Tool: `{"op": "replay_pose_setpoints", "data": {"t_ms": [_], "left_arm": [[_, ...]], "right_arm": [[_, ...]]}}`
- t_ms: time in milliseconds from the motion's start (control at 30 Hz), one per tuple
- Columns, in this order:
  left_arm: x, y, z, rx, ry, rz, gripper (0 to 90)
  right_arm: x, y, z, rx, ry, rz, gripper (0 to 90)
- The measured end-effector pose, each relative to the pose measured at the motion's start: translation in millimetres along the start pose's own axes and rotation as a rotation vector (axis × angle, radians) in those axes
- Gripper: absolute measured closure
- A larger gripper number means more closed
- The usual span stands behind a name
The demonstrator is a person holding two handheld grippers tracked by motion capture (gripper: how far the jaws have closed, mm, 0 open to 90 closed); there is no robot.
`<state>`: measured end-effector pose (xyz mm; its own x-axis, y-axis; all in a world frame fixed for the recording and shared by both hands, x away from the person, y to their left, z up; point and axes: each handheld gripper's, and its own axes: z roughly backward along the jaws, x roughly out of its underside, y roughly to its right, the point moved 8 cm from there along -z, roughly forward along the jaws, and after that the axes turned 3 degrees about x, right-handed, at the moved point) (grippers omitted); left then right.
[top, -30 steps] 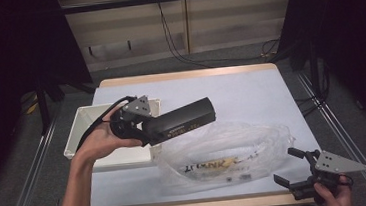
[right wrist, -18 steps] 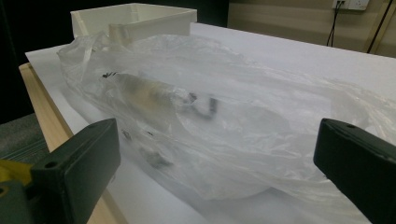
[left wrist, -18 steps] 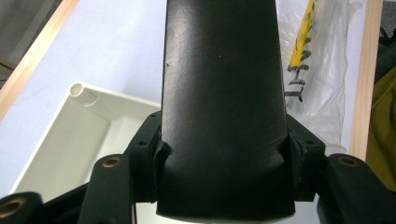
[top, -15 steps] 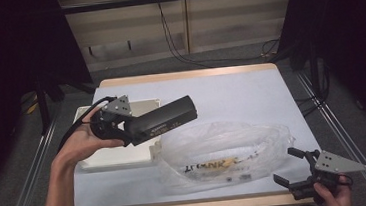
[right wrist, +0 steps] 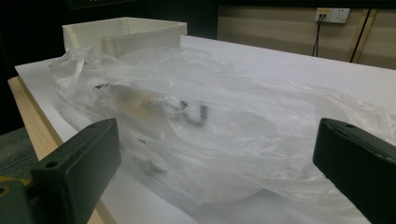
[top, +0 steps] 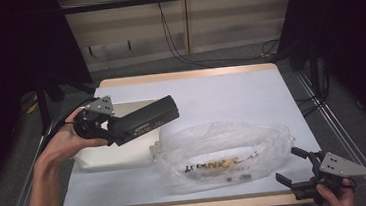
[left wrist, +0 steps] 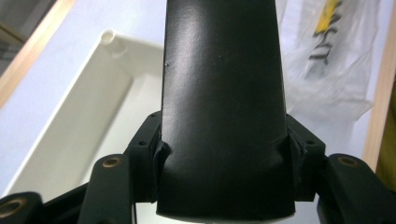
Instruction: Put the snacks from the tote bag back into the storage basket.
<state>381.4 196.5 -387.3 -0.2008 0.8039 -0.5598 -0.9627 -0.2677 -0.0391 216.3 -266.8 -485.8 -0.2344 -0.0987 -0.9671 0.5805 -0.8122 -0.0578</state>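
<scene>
Your left tool (top: 110,129) pinched one end of the long black rectangular box (top: 142,121), at centre left above the shallow white plastic tray (top: 100,160), its long axis pointing right. Your right tool (top: 297,171) stood spread beside the clear plastic bag (top: 225,149).

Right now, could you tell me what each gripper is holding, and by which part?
The left gripper clamps one end of a long black box, held above the white tray. The right gripper holds nothing; its jaws stand open.
</scene>
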Motion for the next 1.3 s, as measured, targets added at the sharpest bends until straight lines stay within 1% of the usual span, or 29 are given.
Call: {"op": "replay_pose_setpoints", "data": {"t_ms": [67, 100, 133, 200, 267, 333, 367, 400, 433, 467, 533, 567, 633, 700, 733, 767, 800, 833, 933, 967, 1000, 1133, 1267, 1300], "left_arm": [[5.9, -5.2, -0.6, -0.001, 0.002, 0.007, 42.8], [8.7, -7.4, -0.8, 0.005, 0.006, 0.014, 42.8], [11.2, -9.9, -1.9, 0.001, 0.013, 0.024, 42.8], [16.7, -13.4, -3.6, -0.001, 0.005, 0.025, 42.8], [22.0, -16.1, -5.1, 0.006, -0.015, 0.024, 42.8], [24.2, -18.7, -5.3, -0.002, -0.022, 0.025, 42.8], [27.7, -23.8, -3.6, -0.012, -0.027, 0.033, 42.8], [27.7, -23.8, -3.6, -0.012, -0.027, 0.033, 42.8], [30.7, -28.8, -0.9, -0.027, -0.019, 0.040, 42.8], [32.2, -30.6, -0.6, -0.028, -0.012, 0.042, 42.8], [34.1, -31.5, -0.5, -0.025, -0.016, 0.043, 42.8], [37.8, -33.7, -1.7, -0.032, -0.029, 0.043, 42.8], [40.6, -36.3, -2.3, -0.028, -0.038, 0.045, 42.8], [43.1, -40.5, -2.2, -0.033, -0.037, 0.053, 42.8], [43.1, -40.5, -2.2, -0.033, -0.037, 0.053, 42.8], [47.2, -45.8, -1.5, -0.042, -0.042, 0.063, 42.8], [49.7, -48.0, -1.2, -0.042, -0.048, 0.072, 42.8], [52.2, -49.5, -1.2, -0.042, -0.056, 0.072, 42.8], [55.3, -51.3, -2.9, -0.041, -0.061, 0.073, 42.8], [58.1, -53.8, -4.3, -0.047, -0.084, 0.070, 42.8], [58.5, -54.4, -5.2, -0.052, -0.086, 0.076, 42.8], [60.2, -56.7, -9.0, -0.045, -0.087, 0.078, 42.8], [65.1, -59.8, -16.8, -0.039, -0.112, 0.069, 42.8], [65.7, -59.8, -19.0, -0.034, -0.118, 0.060, 42.8]], "right_arm": [[0.0, 0.0, -0.5, -0.002, 0.000, 0.005, 0.4], [0.0, -0.3, -0.9, -0.007, -0.001, 0.010, 0.4], [0.3, -0.6, -1.5, -0.007, -0.004, 0.012, 0.4], [0.0, -1.2, -2.8, -0.006, -0.001, 0.005, 0.4], [0.1, -1.9, -3.4, -0.010, -0.004, 0.005, 0.4], [0.1, -2.1, -3.7, -0.011, -0.004, 0.009, 0.4], [0.4, -2.8, -4.1, -0.016, -0.005, 0.013, 0.4], [0.6, -2.8, -4.1, -0.016, -0.006, 0.013, 0.4], [0.9, -2.6, -4.0, -0.016, -0.008, 0.014, 0.3], [1.1, -2.6, -4.2, -0.017, -0.009, 0.014, 0.3], [1.2, -2.8, -4.6, -0.022, -0.011, 0.016, 0.3], [1.0, -3.3, -5.9, -0.023, -0.009, 0.010, 0.3], [1.5, -3.9, -6.3, -0.030, -0.014, 0.016, 0.3], [1.8, -4.8, -6.5, -0.032, -0.018, 0.013, 0.3], [1.6, -5.3, -7.2, -0.034, -0.014, 0.016, 0.2], [1.9, -6.2, -7.2, -0.040, -0.019, 0.020, 0.2], [2.4, -6.8, -7.3, -0.048, -0.023, 0.025, 0.3], [2.3, -7.1, -7.8, -0.051, -0.023, 0.029, 0.2], [1.9, -6.9, -8.8, -0.048, -0.023, 0.030, 0.2], [2.0, -7.2, -10.0, -0.051, -0.023, 0.021, 0.2], [1.9, -6.9, -10.4, -0.053, -0.024, 0.024, 0.2], [0.8, -6.5, -11.0, -0.050, -0.021, 0.022, 0.1], [0.7, -6.1, -11.3, -0.054, -0.018, 0.023, 0.1], [1.0, -5.5, -10.8, -0.054, -0.021, 0.024, 0.1]]}}
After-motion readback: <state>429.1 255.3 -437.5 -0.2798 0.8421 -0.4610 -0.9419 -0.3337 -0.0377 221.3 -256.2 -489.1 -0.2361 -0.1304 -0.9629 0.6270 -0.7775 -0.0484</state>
